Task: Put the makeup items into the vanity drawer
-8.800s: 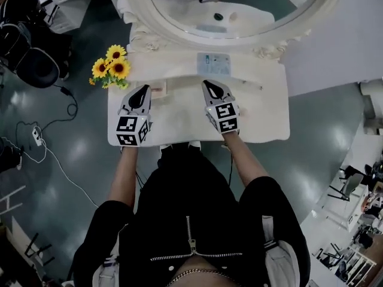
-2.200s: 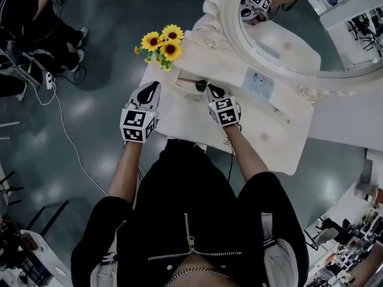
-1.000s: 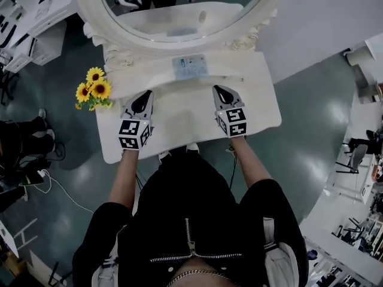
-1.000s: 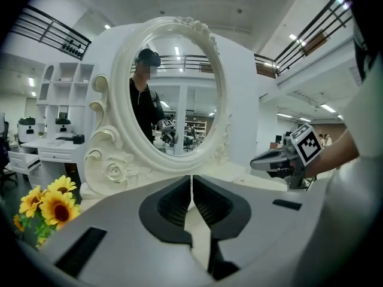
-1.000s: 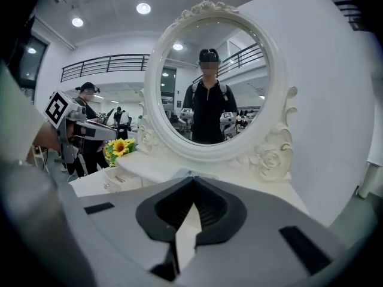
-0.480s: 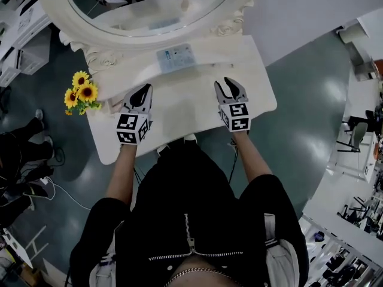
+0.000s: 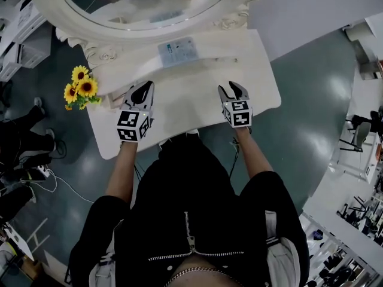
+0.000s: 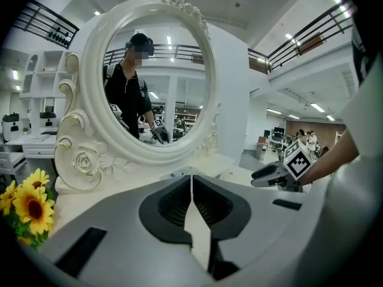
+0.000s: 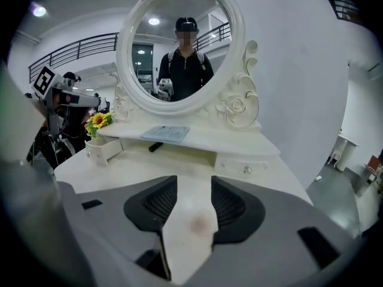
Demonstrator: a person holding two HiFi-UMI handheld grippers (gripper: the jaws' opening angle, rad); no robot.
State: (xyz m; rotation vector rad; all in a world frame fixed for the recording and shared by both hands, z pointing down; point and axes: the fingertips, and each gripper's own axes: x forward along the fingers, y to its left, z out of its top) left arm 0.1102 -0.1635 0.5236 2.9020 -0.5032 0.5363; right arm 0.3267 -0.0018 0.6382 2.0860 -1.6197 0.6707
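Since a second ago our right gripper (image 7: 231, 88) has gone from jaws together to jaws well apart, and they are opening now; it has also slid a little toward the right end of the surface (image 7: 185, 106). Nothing is pressed between its pads. In the right gripper view a small pinkish round thing (image 9: 197, 223) lies on the surface in the gap between the jaws, too blurred for us to name. Our left gripper (image 7: 145, 86) hangs over the left part of the surface with its jaws closed tip to tip and nothing between them. Both grippers point toward the mirror (image 7: 149, 2), well apart from each other. At the left end of the low shelf a small drawer (image 9: 102, 149) stands pulled out, just beside the sunflowers (image 7: 81, 87); we cannot see what is in it. A dark stick (image 9: 155, 146) lies on the surface under the shelf, to the right of that drawer and below the card (image 7: 178, 51) that rests on top of the shelf. At the right end of the shelf a second drawer (image 9: 245, 170) with a round knob is pushed in. We see the person reflected in the mirror.
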